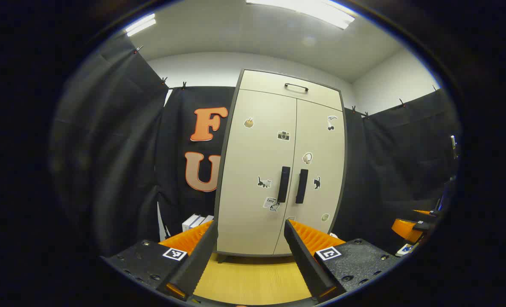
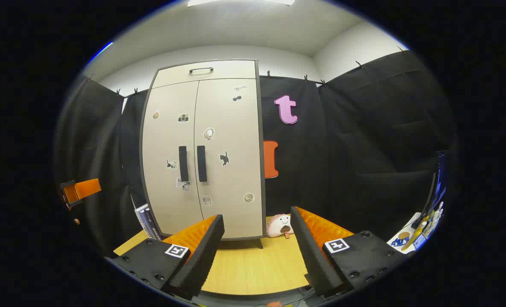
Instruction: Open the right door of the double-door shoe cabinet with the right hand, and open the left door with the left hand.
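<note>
In the left gripper view, the left tool [image 1: 249, 230] is wide open and holds nothing. The shoe cabinet [image 1: 278, 166] stands on the wooden desk [image 1: 253, 281] a little way ahead, not touching the tool. Both doors are shut. The left door [image 1: 255, 170] has a dark upright left handle [image 1: 283, 184] close to the middle seam. The right handle [image 1: 301, 186] sits just beside it on the right door [image 1: 321, 170]. Small stickers dot the doors. One low sticker [image 1: 270, 201] seems to say "Love", but it is too small to be sure. The other tool peeks in at the far right edge [image 1: 411, 230].

In the right gripper view, the right tool [image 2: 257, 226] is also wide open with nothing in it. The cabinet stands ahead and a bit to the left, well apart from the tool. The right handle shows as a dark bar next to the seam. A soft toy [image 2: 280, 226] with a smiling face lies on the desk at the cabinet's right foot. No writing can be read here.

The right door likely comes first. To do it well, the right tool should go straight to the right handle, put one finger on each side of the bar, and close firmly. The two handles are very near each other, so the tool must not catch the wrong one. Then it should pull outward in a curve, following the hinge on the far side.
</note>
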`<action>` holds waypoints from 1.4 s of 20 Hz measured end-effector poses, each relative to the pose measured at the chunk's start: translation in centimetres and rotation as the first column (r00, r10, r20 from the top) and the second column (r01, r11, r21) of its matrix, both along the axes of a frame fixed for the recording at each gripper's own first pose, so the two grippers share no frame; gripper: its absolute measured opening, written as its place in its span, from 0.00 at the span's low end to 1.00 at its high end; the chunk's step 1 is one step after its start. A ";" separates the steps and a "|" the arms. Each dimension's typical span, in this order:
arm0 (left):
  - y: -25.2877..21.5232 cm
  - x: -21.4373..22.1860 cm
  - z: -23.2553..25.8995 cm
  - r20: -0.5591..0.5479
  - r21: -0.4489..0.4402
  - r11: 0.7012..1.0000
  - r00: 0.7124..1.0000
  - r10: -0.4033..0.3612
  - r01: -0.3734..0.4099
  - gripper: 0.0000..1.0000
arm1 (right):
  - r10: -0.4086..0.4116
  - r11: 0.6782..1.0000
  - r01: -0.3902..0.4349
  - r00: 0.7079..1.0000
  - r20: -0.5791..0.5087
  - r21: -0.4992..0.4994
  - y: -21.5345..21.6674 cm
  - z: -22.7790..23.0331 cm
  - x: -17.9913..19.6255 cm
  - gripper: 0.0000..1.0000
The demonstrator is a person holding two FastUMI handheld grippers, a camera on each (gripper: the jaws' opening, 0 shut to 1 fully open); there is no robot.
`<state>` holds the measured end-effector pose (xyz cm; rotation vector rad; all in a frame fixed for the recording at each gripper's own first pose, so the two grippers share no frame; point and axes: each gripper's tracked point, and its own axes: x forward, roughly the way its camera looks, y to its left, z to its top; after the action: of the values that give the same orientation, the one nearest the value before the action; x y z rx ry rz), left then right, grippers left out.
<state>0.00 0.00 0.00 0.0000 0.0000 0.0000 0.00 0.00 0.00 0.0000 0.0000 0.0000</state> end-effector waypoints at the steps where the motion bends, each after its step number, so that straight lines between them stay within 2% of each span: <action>1: 0.1 0.0 0.2 0.007 -0.006 1.000 1.000 0.005 -0.005 0.95 | -0.004 1.000 0.004 1.000 0.001 -0.005 -0.1 0.1 -0.2 1.00; 6: 0.2 0.2 0.8 -0.003 -0.040 0.999 1.000 -0.003 0.003 0.95 | -0.005 1.000 0.005 1.000 -0.001 -0.008 0.0 0.3 -0.4 1.00; 18: 1.5 0.6 1.0 -0.004 -0.015 0.999 1.000 0.031 -0.031 0.95 | 0.019 0.999 -0.019 1.000 -0.013 -0.030 1.7 0.5 0.2 1.00; 28: 0.3 2.2 0.4 -0.012 -0.012 1.000 1.000 0.003 -0.003 0.95 | 0.002 1.000 -0.003 0.999 -0.051 -0.024 1.9 0.2 2.2 1.00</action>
<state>2.20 0.29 0.38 -0.0125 0.0118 0.0026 2.19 1.89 0.20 -0.0245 0.0511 0.0023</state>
